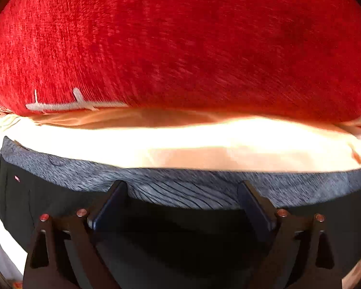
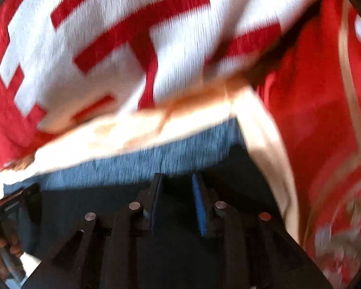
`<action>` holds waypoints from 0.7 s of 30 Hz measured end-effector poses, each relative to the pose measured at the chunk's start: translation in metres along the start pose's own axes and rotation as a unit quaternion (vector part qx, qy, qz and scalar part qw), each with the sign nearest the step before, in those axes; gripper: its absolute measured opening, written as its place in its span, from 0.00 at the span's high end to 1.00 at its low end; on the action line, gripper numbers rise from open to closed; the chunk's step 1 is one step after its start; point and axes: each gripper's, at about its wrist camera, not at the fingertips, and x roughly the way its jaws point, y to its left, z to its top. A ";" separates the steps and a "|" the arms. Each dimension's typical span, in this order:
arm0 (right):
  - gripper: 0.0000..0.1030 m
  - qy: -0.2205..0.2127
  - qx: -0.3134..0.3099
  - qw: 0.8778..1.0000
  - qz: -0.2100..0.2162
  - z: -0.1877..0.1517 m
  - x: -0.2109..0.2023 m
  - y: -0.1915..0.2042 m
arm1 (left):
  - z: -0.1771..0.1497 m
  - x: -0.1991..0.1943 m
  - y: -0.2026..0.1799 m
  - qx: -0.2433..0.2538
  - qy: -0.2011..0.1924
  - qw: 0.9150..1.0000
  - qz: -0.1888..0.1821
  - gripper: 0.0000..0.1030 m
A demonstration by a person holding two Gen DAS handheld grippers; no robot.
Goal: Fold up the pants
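Black pants (image 1: pixel 180 231) with a grey waistband (image 1: pixel 180 185) lie on a cream sheet (image 1: pixel 180 142). My left gripper (image 1: pixel 183 187) is open, with its fingers wide apart, low over the waistband. In the right wrist view the same black pants (image 2: pixel 84 212) and bluish-grey waistband (image 2: pixel 132 166) lie under my right gripper (image 2: pixel 178 180). Its fingers stand a small gap apart with nothing between them. The right wrist view is blurred by motion.
A red plush cushion (image 1: pixel 180 43) rises right behind the sheet. In the right wrist view a red-and-white patterned blanket (image 2: pixel 108 48) fills the back and a red patterned cloth (image 2: pixel 325 120) lies at the right. The other hand-held gripper (image 2: pixel 9 216) shows at the left edge.
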 end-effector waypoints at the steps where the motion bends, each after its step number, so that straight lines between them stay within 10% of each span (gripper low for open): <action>1: 0.73 -0.001 0.003 1.000 -0.002 0.004 0.002 -0.001 | 0.011 0.002 0.004 -0.003 0.003 1.000 0.004 0.08; 7: 0.72 0.026 0.063 0.997 0.040 0.008 -0.020 -0.010 | -0.003 -0.029 0.042 -0.001 0.000 1.000 0.016 0.08; 21: 0.65 0.154 0.065 0.973 0.159 -0.145 -0.074 0.058 | -0.142 -0.064 0.141 0.024 0.050 0.998 0.007 0.08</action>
